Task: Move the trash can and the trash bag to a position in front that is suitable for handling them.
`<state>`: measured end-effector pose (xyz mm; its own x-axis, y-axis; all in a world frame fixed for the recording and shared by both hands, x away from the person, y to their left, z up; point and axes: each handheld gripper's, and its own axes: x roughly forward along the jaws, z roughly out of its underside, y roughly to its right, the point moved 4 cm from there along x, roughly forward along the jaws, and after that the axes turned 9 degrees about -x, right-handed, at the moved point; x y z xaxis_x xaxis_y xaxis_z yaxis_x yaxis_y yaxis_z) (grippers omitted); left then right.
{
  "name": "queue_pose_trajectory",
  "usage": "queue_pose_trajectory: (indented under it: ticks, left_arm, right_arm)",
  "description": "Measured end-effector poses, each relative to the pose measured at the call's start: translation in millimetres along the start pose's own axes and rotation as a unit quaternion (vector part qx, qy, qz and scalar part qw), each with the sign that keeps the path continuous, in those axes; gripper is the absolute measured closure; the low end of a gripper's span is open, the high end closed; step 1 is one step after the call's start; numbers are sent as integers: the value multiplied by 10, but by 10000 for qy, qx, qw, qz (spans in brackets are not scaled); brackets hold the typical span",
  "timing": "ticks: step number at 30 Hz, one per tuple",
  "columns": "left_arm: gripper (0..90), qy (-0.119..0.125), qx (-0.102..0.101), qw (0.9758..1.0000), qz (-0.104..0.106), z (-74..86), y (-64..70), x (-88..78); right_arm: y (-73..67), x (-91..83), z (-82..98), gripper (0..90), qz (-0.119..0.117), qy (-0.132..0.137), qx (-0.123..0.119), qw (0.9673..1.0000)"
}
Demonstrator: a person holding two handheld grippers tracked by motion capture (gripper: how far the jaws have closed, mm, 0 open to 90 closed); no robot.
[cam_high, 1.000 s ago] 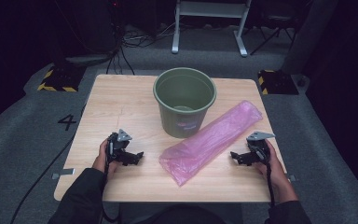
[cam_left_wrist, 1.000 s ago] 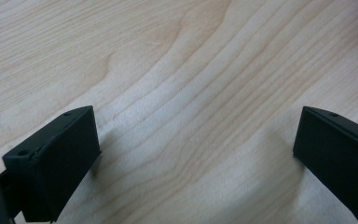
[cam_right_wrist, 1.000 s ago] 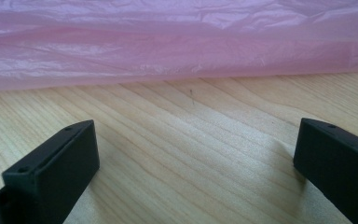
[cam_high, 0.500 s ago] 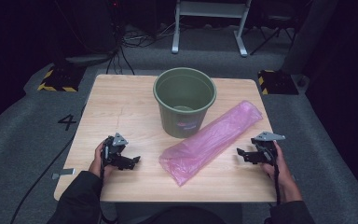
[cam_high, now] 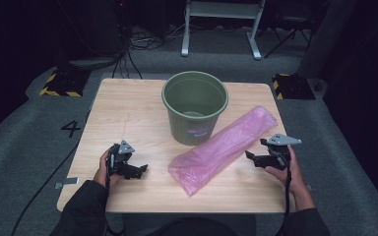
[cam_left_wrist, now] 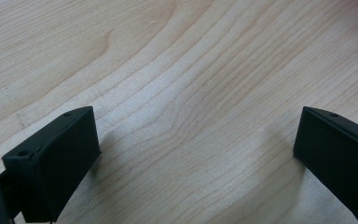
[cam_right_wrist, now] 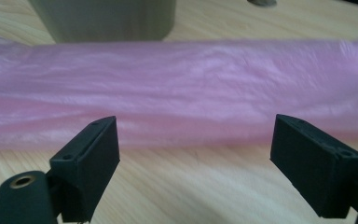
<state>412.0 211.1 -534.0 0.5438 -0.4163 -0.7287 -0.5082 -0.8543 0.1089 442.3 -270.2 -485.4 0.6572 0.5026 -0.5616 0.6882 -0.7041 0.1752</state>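
Mid-frame, a green bucket [cam_high: 195, 112] and pink bag [cam_high: 223, 148] sit on the worktop [cam_high: 128, 110], with the left gripper [cam_high: 137, 170] and right gripper [cam_high: 252, 158] at the lower corners, jaws spread and seemingly empty.

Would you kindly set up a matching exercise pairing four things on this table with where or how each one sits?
Things:
1. bucket
2. pink bag
3. left gripper
4. right gripper

Descriptions:
A. lying flat, stretched diagonally
B. open, over bare wood
C. upright, at the table's middle towards the far edge
D. open, facing the bag's long side

Pairs: 1-C, 2-A, 3-B, 4-D
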Motion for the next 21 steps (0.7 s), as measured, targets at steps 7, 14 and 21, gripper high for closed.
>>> queue_pose_trajectory:
  ticks: [7, 14, 21]
  left_arm:
    - [1, 3, -2, 10000, 0, 0, 0, 0]
    - [1, 0, 0, 10000, -1, 0, 0, 0]
    - [1, 1, 3, 10000, 1, 0, -1, 0]
  right_arm:
    - [-80, 205, -319, 163, -266, 188, -182, 9993]
    - [-104, 503, -594, 166, -366, 7, -417, 9985]
    - [-88, 697, -768, 169, -569, 92, -368, 9977]
